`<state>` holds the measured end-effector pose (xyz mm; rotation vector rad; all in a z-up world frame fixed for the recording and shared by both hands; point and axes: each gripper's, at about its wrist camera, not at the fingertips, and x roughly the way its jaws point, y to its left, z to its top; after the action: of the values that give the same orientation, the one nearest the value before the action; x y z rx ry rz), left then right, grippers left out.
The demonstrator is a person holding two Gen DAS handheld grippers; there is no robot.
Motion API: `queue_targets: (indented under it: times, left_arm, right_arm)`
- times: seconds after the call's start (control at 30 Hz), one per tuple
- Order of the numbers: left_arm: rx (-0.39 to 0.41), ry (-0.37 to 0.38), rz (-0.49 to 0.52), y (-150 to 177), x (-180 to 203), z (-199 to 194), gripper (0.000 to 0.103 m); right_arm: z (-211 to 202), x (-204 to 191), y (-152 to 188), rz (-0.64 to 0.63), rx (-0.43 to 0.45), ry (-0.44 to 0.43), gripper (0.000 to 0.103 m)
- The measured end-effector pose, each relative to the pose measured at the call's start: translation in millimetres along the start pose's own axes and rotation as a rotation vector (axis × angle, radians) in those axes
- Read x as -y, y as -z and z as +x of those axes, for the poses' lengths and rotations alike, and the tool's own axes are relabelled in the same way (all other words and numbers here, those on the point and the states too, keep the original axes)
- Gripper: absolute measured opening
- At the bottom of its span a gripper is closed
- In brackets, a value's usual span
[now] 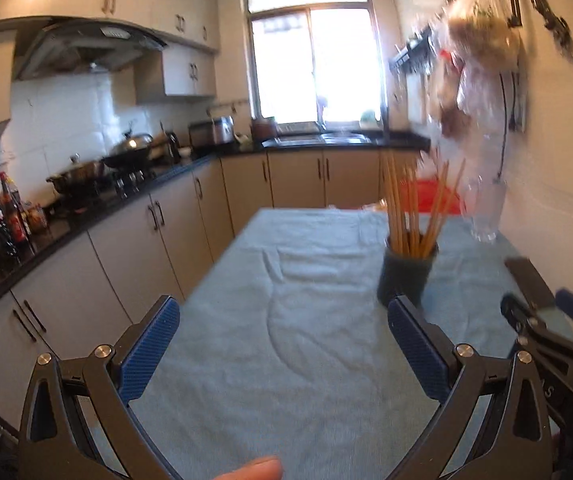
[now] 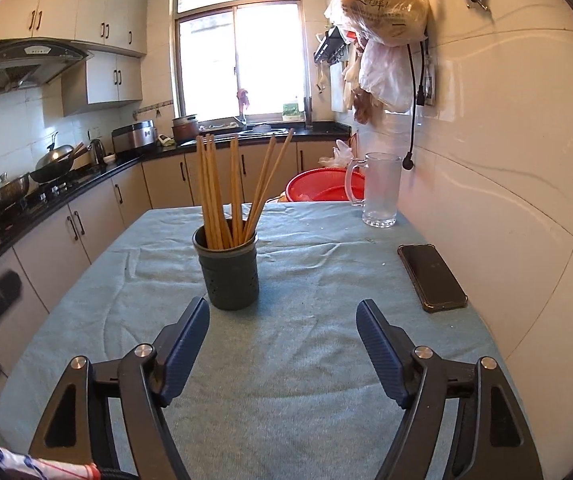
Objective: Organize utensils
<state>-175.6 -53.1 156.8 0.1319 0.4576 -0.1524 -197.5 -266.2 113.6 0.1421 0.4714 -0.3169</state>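
Only the right view showed the phone sharply; the left view blurred it. Chopsticks stood in a dark cup mid-table on a blue cloth. The left gripper and right gripper hovered spread, empty. A glass mug stood near the tiled wall.

Chopsticks in holder, phone rightward
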Motion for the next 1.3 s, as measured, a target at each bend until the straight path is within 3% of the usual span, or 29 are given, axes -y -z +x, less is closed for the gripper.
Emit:
queue_targets:
  times: [0.73, 1.3]
  left_arm:
    - [-0.177, 0.06, -0.063, 20, -9, 28, 0.103]
    - [-0.21, 0.053, -0.064, 25, -9, 42, 0.103]
  right_arm:
    - [-3, -16, 8, -0.09, 0.006, 0.043, 0.084]
    - [9, -20, 11, -0.113, -0.02, 0.043, 0.084]
